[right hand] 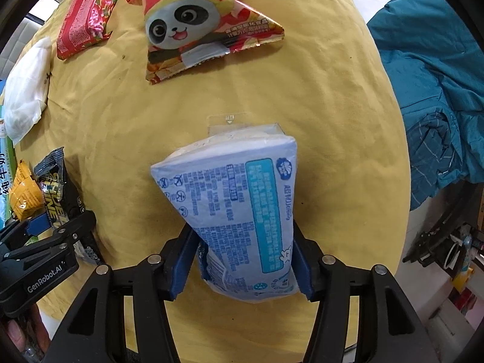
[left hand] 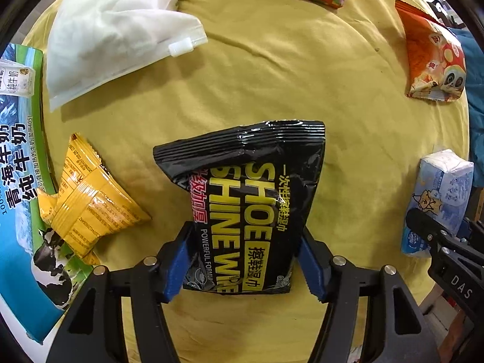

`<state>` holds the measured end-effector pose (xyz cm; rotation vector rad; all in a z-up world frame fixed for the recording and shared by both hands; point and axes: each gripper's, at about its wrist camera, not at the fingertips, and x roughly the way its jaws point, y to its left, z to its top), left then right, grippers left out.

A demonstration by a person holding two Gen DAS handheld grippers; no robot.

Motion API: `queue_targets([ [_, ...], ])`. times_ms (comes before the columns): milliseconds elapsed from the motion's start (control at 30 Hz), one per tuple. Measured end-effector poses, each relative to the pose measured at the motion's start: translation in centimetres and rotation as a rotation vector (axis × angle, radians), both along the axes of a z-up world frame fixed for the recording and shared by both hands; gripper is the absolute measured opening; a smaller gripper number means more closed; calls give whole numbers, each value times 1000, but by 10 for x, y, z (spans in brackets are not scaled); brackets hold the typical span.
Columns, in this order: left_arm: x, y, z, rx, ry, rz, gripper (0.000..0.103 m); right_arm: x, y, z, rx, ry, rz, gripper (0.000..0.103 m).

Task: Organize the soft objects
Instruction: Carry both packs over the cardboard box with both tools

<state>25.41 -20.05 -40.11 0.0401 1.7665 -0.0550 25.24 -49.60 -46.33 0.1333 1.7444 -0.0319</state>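
L tongs (left hand: 245, 260): gripping black wipes pack (left hand: 245, 199)
R tongs (right hand: 242, 260): gripping blue tissue pack (right hand: 239, 211)
Near left: yellow snack bag (left hand: 87, 202)
Far: panda bag (right hand: 199, 27), red pack (right hand: 87, 18)

Bright, even daylight, sharp in the middle, bent at the edges.
Both fisheye views are well lit and crisp at the centre, with a black ring at the corners and lines curving near the rim. The yellow cloth (left hand: 272, 69) carries only soft, short shadows beside each pack. Glare streaks the glossy black pouch (left hand: 251, 199) and the yellow wrapper (left hand: 90, 202). The white bag (left hand: 112, 30) is nearly washed out. The floor at the right view's upper right is overexposed.
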Motion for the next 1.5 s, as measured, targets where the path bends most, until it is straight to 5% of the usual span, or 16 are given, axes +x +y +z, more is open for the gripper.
queue_targets([
  [367,-31,-29,30,13,-78,-27,53,-22,25,20,-31,-47,18,43],
  [767,-66,-13,117,-48,-235,1,53,-47,42,91,51,-149,29,41],
  [1000,-75,42,195,-156,-312,87,53,-47,75,148,135,-235,65,41],
  [1233,-52,130,242,-187,-364,146,53,-40,155,216,242,-319,129,41],
  [1500,-29,253,231,-172,-320,245,53,-1,286,245,319,-342,209,41],
])
